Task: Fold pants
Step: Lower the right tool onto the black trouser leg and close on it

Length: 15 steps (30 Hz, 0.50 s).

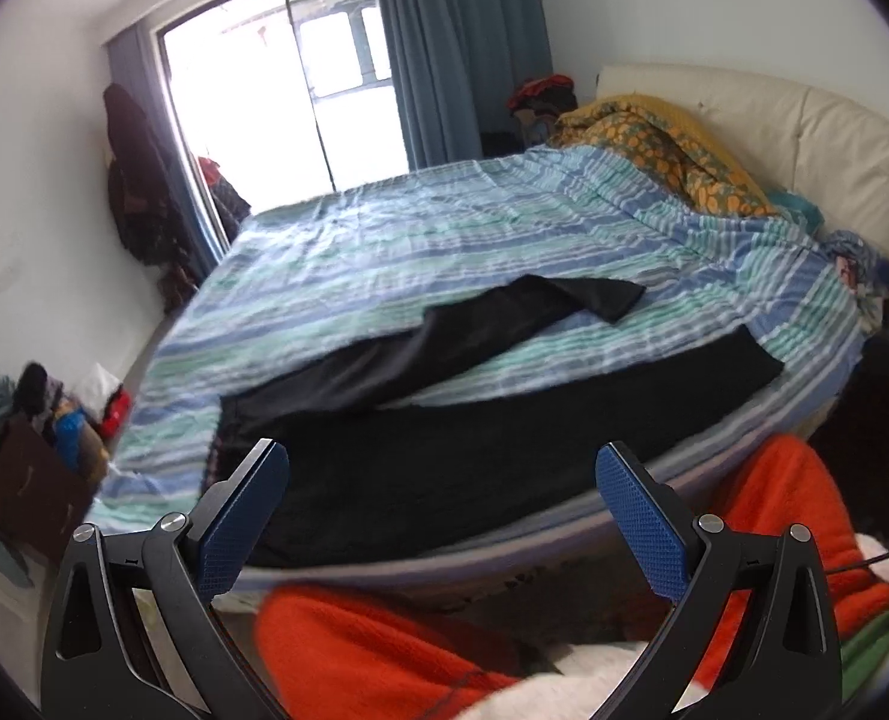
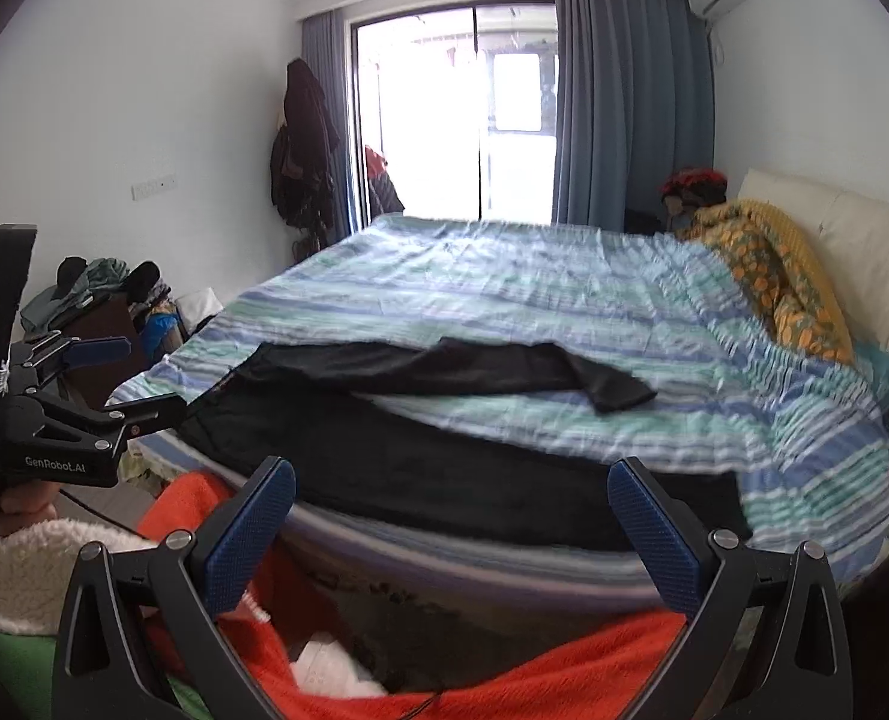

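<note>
Black pants (image 1: 444,456) lie spread along the near edge of the bed, waist at the left and legs running right. The near leg lies flat by the edge; the far leg (image 1: 504,324) angles away with its cuff bent over. They also show in the right wrist view (image 2: 444,468). My left gripper (image 1: 441,462) is open and empty, held above the near leg by the bed edge. It appears side-on in the right wrist view (image 2: 144,378), by the waist. My right gripper (image 2: 450,480) is open and empty, in front of the near leg's middle.
The striped blue-green bedspread (image 1: 444,228) covers the bed. A yellow patterned quilt (image 1: 672,144) and cream headboard (image 1: 804,120) are at the right. Cluttered furniture (image 2: 96,312) stands to the left. Orange and white sleeves (image 1: 384,660) fill the foreground. A glass door (image 2: 456,114) is behind.
</note>
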Tool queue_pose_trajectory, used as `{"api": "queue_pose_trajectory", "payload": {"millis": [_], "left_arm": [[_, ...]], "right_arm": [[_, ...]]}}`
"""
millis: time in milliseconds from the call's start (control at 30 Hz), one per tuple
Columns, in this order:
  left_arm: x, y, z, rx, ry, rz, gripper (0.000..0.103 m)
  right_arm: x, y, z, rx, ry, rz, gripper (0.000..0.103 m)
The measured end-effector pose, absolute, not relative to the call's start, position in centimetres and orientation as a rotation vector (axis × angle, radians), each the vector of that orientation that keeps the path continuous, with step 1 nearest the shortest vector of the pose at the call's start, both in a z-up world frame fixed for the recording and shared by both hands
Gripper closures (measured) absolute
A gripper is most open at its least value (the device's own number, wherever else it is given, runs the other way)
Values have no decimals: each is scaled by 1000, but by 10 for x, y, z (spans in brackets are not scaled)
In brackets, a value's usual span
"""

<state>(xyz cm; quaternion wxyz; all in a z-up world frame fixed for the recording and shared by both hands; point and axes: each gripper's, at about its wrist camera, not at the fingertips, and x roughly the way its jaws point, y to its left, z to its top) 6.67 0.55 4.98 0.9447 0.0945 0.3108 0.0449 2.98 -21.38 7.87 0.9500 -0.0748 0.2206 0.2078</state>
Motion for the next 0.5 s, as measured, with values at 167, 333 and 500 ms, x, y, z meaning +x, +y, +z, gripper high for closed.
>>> {"api": "queue_pose_trajectory", "payload": {"millis": [167,333,500], "left_arm": [[118,28,119,163,462,163,1],[152,49,111,-74,426,190,1],[182,42,-5,-185,678,153,1]], "right_arm": [[46,-227,178,-184,42,333,0],[39,-244,207,-62,-347,405,0],[148,-205,119,-110,67,564,0]]}}
